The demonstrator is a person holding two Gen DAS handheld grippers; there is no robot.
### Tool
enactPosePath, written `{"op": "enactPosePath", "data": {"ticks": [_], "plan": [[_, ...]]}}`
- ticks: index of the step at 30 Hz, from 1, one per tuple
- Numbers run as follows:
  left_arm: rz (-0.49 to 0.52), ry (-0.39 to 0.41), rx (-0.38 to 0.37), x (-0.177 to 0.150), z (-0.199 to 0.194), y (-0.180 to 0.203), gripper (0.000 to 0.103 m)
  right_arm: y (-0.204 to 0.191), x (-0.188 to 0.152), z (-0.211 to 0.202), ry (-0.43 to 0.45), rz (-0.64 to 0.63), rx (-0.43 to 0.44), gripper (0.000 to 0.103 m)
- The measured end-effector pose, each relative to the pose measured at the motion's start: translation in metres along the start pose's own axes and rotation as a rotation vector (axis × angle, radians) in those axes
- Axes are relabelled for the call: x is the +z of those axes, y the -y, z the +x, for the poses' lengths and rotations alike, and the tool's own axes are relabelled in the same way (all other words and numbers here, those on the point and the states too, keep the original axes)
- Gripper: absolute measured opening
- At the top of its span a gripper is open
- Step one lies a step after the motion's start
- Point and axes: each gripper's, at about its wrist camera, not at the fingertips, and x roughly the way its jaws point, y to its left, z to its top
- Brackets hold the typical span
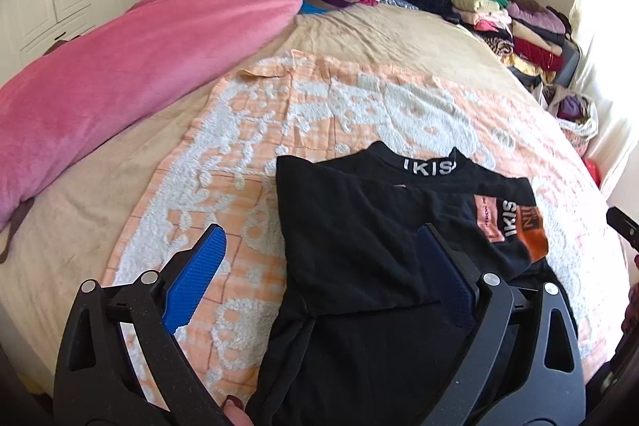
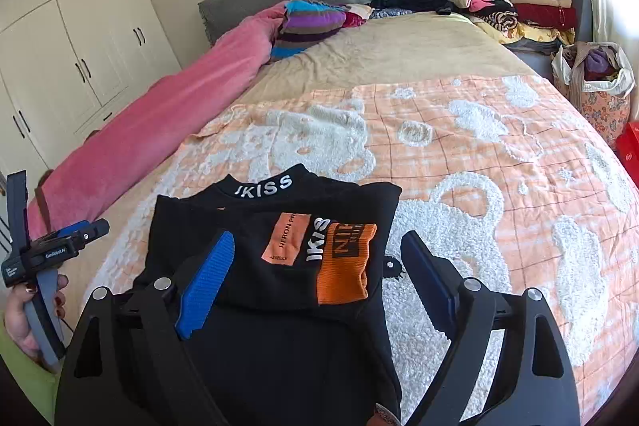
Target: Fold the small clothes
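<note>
Lying partly folded on the orange-and-white blanket [image 2: 499,154], the black top [image 2: 279,266] sat under the left gripper [image 1: 323,250] and right gripper [image 2: 315,258], both spread wide, gripping nothing.

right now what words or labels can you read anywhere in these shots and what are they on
"JKISS": white letters on the collar of the black top; first letter unclear.
"HERON PR": light orange patch, cut off by a fold.
"IKIS": white letters beside that patch, cut off.
"NU": dark orange patch; smaller text beneath unreadable.
"GenRobot.AI": left gripper body, blurry; the label below is too small.
</note>
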Motion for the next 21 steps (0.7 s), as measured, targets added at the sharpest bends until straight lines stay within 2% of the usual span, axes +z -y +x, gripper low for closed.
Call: {"op": "enactPosePath", "data": {"ticks": [4,15,18,21], "plan": [[0.002,0.013,0.022,-0.001,-0.015,-0.006,0.091,-0.001,-0.002,-0.022,0.013,-0.008,-0.002,0.090],[0.039,0.031,0.072,-0.014,-0.044,-0.016,0.093,0.002,-0.022,-0.063,0.007,-0.022,-0.024,0.090],[0.048,0.029,0.088,-0.019,-0.050,-0.019,0.093,0.004,-0.030,-0.072,0.000,-0.027,-0.039,0.097],[0.039,0.021,0.095,-0.023,-0.053,-0.024,0.093,0.007,-0.039,-0.079,-0.018,-0.035,-0.047,0.097]]}}
